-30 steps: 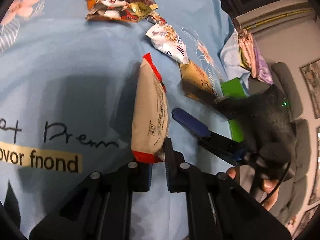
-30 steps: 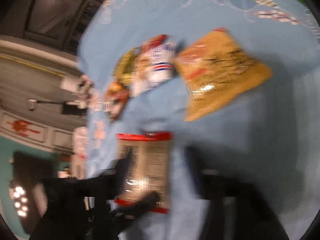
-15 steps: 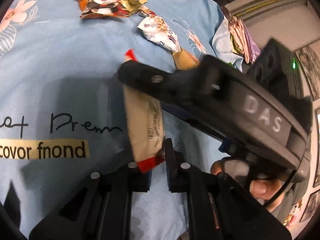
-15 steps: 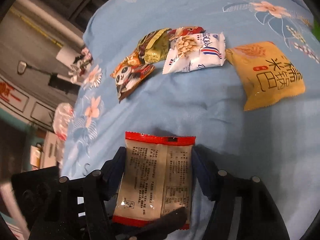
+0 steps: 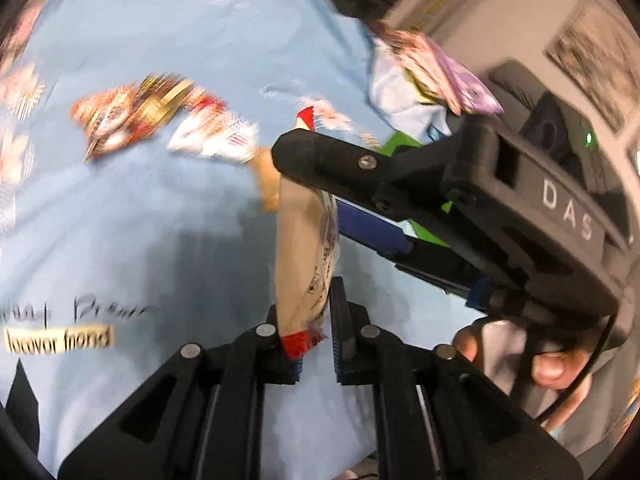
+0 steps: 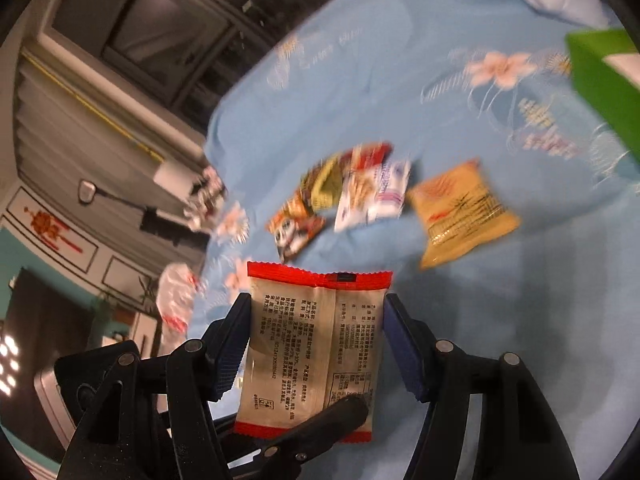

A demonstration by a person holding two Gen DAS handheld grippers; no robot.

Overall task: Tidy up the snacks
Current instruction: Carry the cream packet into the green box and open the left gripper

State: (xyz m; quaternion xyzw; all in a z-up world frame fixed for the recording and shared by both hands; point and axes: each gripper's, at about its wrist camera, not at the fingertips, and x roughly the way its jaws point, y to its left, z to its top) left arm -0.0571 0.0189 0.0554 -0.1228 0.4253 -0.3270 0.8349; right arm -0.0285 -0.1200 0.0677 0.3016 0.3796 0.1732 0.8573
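Observation:
A beige snack packet with red ends (image 5: 306, 248) stands on edge above the blue cloth (image 5: 160, 220). My left gripper (image 5: 316, 336) is shut on its lower red end. My right gripper (image 6: 316, 344) has its blue-padded fingers (image 6: 400, 344) against both sides of the same packet (image 6: 316, 344), shut on it. It reaches across the left wrist view from the right (image 5: 332, 184). Other snacks lie in a row on the cloth: a panda packet (image 6: 294, 228), a white packet (image 6: 374, 194) and a yellow packet (image 6: 460, 212).
A green box (image 6: 600, 80) stands at the right on the cloth. A bundle of cloth and packets (image 5: 424, 80) lies at the cloth's far right edge. Dark furniture and walls lie beyond the cloth's edge.
My right gripper has closed in on the beige packet from the sides. Both grippers have lifted it and the views have swung, blurring the row of snacks.

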